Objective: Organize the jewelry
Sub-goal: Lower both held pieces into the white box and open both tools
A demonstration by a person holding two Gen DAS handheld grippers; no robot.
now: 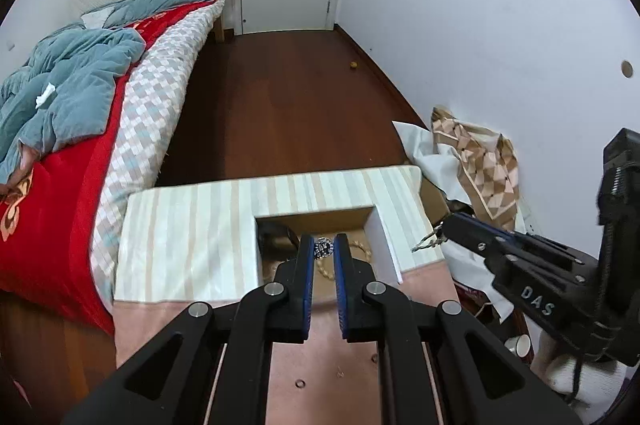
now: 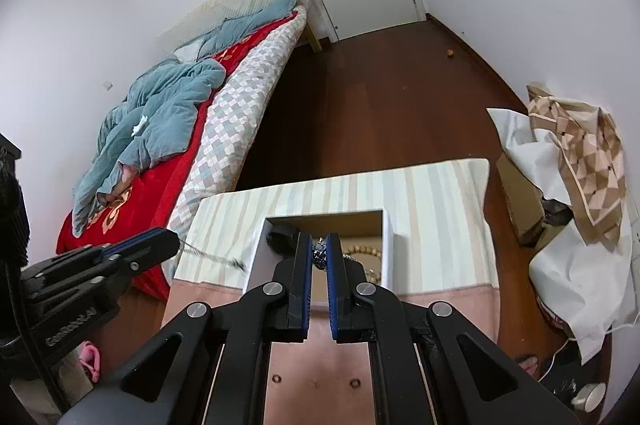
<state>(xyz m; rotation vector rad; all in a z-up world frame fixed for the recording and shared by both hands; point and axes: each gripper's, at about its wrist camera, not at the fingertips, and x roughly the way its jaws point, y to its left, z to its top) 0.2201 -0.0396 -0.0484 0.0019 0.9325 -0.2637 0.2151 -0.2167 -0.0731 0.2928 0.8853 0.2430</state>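
Poised over the open box, probably for lowering in beside the beads already there. Pinched narrow in the left gripper: a glittering chain, dangling free. Likewise in the right gripper, clamped close on a second chain; whether two pieces or one, impossible to tell.
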